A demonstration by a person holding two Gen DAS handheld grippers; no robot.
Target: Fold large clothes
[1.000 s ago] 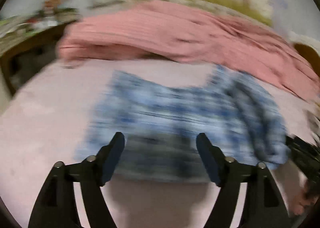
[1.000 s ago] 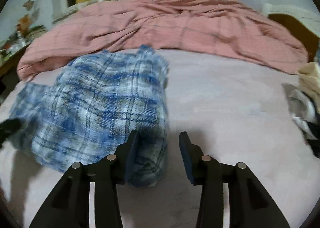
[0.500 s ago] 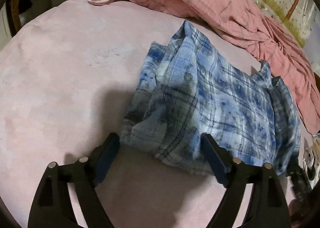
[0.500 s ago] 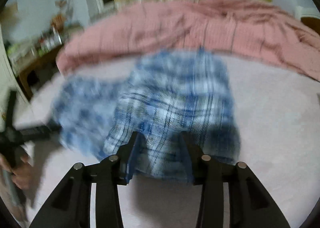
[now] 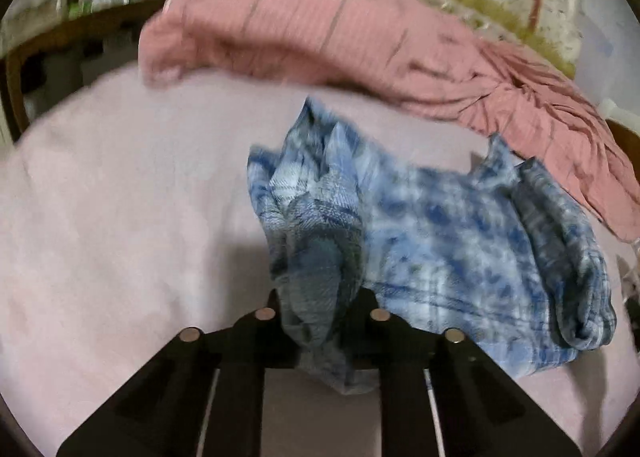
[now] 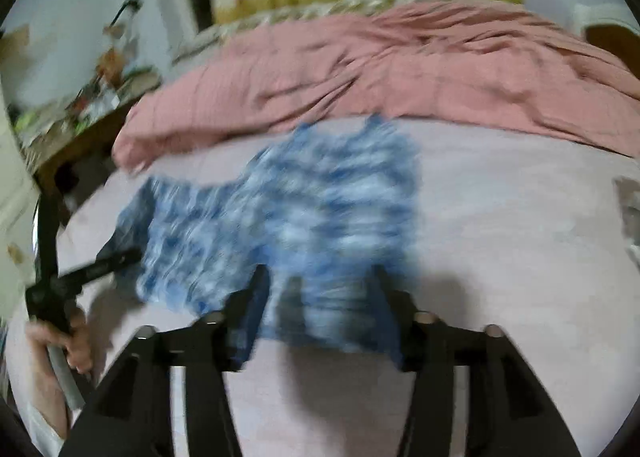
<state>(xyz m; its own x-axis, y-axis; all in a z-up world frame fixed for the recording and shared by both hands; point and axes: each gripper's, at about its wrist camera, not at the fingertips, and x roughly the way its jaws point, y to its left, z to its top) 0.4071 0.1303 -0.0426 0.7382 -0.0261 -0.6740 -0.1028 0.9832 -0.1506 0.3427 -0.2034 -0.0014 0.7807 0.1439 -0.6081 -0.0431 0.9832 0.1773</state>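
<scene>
A blue and white plaid shirt [image 5: 440,241] lies partly folded on the pink bed cover [image 5: 120,217]. My left gripper [image 5: 320,309] is closing on a bunched corner at the shirt's near left end, and the cloth is pinched between its pads. In the right wrist view the shirt [image 6: 304,209] is blurred. My right gripper [image 6: 320,297] is at the shirt's near edge. Its jaws are opening, with the hem lying loosely between them. The left gripper [image 6: 100,261] and the hand [image 6: 76,345] that holds it show at the shirt's far left end.
A rumpled pink blanket [image 6: 400,77] lies across the back of the bed behind the shirt. A wooden table with clutter [image 6: 80,117] stands off the bed's left side. Other clothes [image 6: 630,217] lie at the right edge. Bare bed cover [image 6: 500,237] stretches right of the shirt.
The left jaws went from wide apart around the shirt's near end to closed on its bunched corner. The right jaws widened around the hem. Both views shifted and blurred.
</scene>
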